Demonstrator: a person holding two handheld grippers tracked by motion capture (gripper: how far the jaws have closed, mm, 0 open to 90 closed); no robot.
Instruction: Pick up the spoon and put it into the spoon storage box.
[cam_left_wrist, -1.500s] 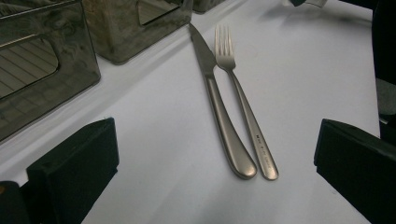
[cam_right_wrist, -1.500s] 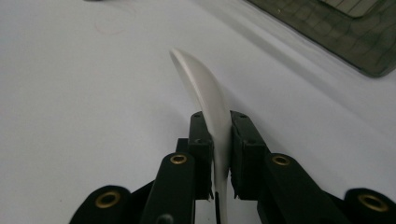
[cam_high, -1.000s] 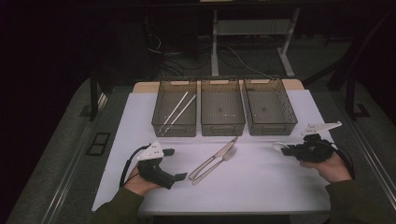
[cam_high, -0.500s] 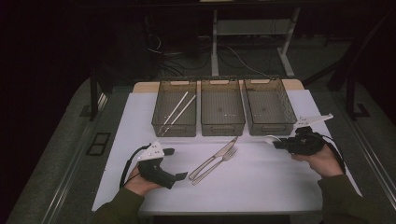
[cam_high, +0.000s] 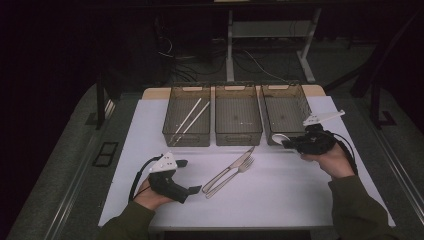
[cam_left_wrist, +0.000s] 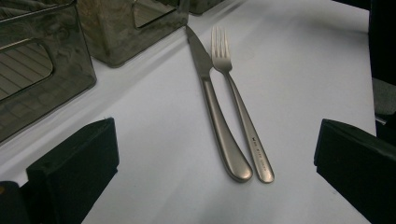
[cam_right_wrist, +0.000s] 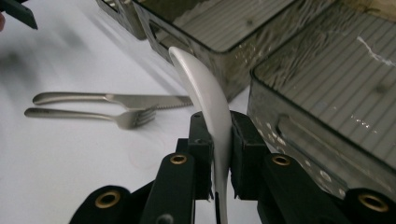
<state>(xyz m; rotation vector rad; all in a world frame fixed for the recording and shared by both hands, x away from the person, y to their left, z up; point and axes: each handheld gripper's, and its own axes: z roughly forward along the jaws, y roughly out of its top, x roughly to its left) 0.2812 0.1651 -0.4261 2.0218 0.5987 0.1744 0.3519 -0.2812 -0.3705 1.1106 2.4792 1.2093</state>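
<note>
- Right gripper, held in the person's right hand at the right of the table, has its jaws nearly together, clamped on the handle of a white, glossy, curved spoon.
- Left gripper stands wide open with nothing between its black jaws; in the high view it rests on the white table top near the front left, well apart from the right one.
- Three smoky clear plastic bins stand in a row at the back of the table; the leftmost one holds two pale chopsticks lying aslant.
- That white spoon looks smooth and plastic-like, with a slim handle widening to a rounded bowl. It is off the table, just in front of the right bin's near wall, close to the gap beside the middle bin.
- Its long axis runs out along the jaws; the bowl end points away from the gripper, toward the bins and the table's middle.
- Steel knife and steel fork lie side by side on the table between the grippers, tips toward the bins.
</note>
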